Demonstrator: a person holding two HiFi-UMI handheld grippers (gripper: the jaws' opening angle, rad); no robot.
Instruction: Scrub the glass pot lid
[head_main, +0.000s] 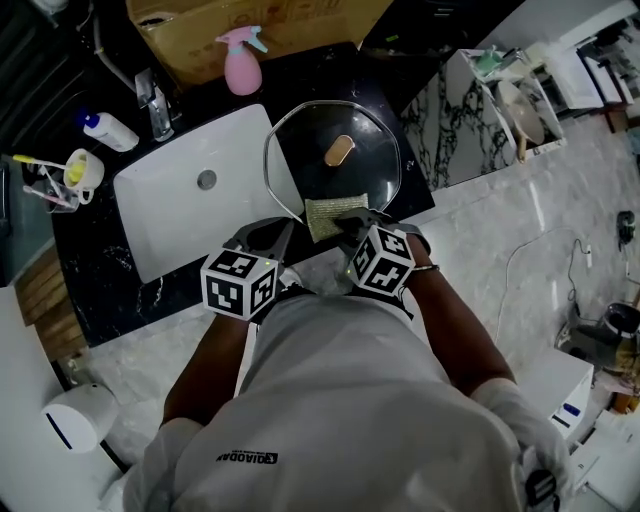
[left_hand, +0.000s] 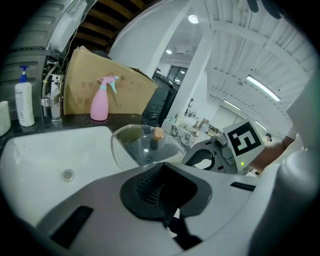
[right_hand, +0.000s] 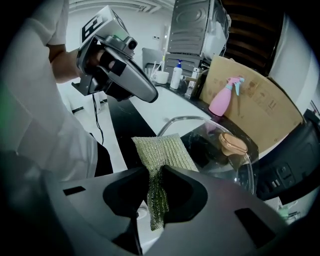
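Two hand-held tools hover at the near edge of a black tabletop (head_main: 95, 280), close to the person's white-shirted chest. The right tool (right_hand: 155, 187) is clamped on a green mesh scouring pad (right_hand: 162, 147). It pinches the pad by one edge, so most of the mesh fans forward as a free working face, its far end at the near rim of the glass pot lid (head_main: 300, 140). The left tool (left_hand: 161, 192), just beside it, has its jaws together, apparently on nothing, though the dark throat between the pads makes that hard to confirm. It looks placed to steady the lid if needed. The lid lies knob (head_main: 339, 150) up, mostly on the tabletop, with its left edge over the rim of the white sink (head_main: 180, 225), where rinse water could drain. Scrubbing looks about to begin. Beyond stand a pink spray bottle (head_main: 242, 62) and a cardboard box (head_main: 190, 25).
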